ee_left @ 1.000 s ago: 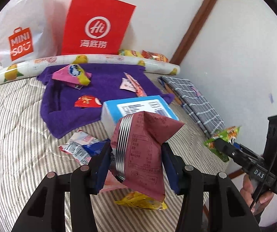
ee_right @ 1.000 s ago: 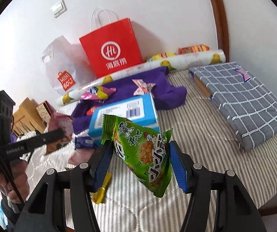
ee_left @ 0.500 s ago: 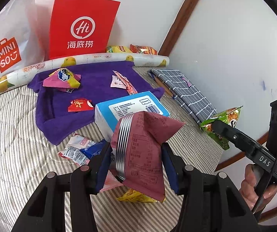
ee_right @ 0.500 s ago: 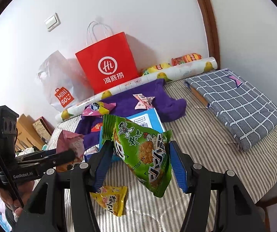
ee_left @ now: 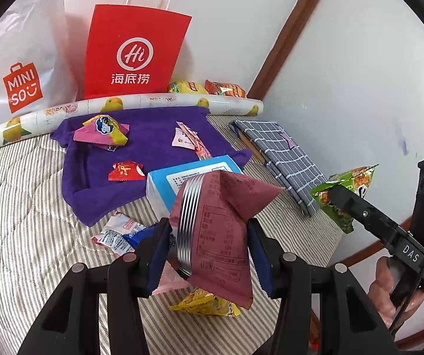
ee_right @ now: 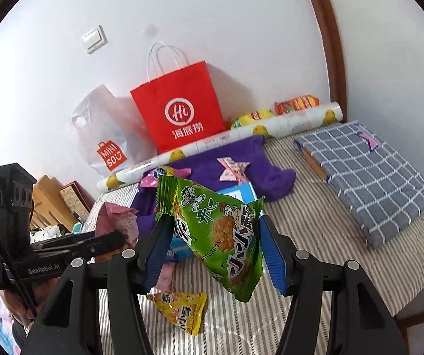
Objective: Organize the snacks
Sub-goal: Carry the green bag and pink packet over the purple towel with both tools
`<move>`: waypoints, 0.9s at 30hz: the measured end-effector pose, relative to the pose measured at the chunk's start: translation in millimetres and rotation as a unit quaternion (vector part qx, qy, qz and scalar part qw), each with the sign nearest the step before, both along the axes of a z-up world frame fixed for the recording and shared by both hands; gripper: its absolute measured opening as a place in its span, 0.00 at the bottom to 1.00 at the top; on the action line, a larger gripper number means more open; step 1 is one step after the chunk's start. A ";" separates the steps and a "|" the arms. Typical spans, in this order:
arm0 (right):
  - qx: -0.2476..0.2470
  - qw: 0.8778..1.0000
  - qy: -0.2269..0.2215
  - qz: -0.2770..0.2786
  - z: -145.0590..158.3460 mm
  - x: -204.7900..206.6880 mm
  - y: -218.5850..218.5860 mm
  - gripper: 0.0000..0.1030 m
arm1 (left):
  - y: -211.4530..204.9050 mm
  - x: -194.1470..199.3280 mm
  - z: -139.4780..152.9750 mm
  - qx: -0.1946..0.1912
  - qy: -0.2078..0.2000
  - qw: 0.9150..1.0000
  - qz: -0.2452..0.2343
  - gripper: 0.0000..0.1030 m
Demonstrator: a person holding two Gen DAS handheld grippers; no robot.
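My left gripper point(ee_left: 209, 251) is shut on a maroon snack packet point(ee_left: 221, 227) and holds it above the striped bed. My right gripper point(ee_right: 215, 245) is shut on a green snack bag point(ee_right: 218, 230), also held in the air; that bag shows at the right of the left wrist view point(ee_left: 342, 198). The maroon packet shows at the left of the right wrist view point(ee_right: 117, 222). A yellow packet point(ee_right: 179, 307) lies on the bed below both grippers. A blue box point(ee_left: 164, 189) sits beside a purple towel point(ee_left: 152, 145) with several small packets on it.
A red paper bag point(ee_left: 135, 53) and a white Miniso bag point(ee_left: 19, 59) stand against the far wall behind a rolled sheet point(ee_left: 123, 106). A grey checked bundle point(ee_right: 366, 174) lies at the right. Small packets point(ee_left: 117, 233) lie in front of the towel.
Both grippers have risen and drawn back from the bed with their packets still held. The yellow packet has come into the right wrist view.
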State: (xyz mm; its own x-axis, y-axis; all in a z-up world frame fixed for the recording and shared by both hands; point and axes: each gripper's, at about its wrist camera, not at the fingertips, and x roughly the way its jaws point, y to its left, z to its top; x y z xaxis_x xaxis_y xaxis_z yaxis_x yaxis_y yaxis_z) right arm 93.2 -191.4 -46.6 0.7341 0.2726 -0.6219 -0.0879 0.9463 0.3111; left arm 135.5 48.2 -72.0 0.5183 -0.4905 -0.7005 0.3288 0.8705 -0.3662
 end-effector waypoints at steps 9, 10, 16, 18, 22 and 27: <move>-0.003 0.999 0.008 0.033 1.4 33.1 -2.0 0.57 | -0.8 10.8 7.3 0.010 -0.012 0.999 0.045 0.48; -0.004 0.999 0.008 0.036 1.4 35.8 -1.6 0.57 | -0.2 13.3 7.4 0.008 -0.012 0.999 0.051 0.48; -0.015 0.998 0.006 0.065 -1.3 62.2 4.1 0.57 | -1.1 30.8 1.9 0.013 -0.015 0.996 0.084 0.48; -0.021 0.997 0.002 0.075 -2.8 72.0 6.9 0.57 | -0.8 39.5 -1.4 0.012 -0.014 0.996 0.092 0.48; -0.027 0.996 -0.007 0.084 -5.4 94.6 9.6 0.57 | 1.7 56.9 -5.0 0.012 -0.014 0.994 0.107 0.48; -0.023 0.995 -0.015 0.101 -10.0 127.2 19.3 0.57 | 10.6 84.7 -10.4 0.027 -0.021 0.990 0.136 0.48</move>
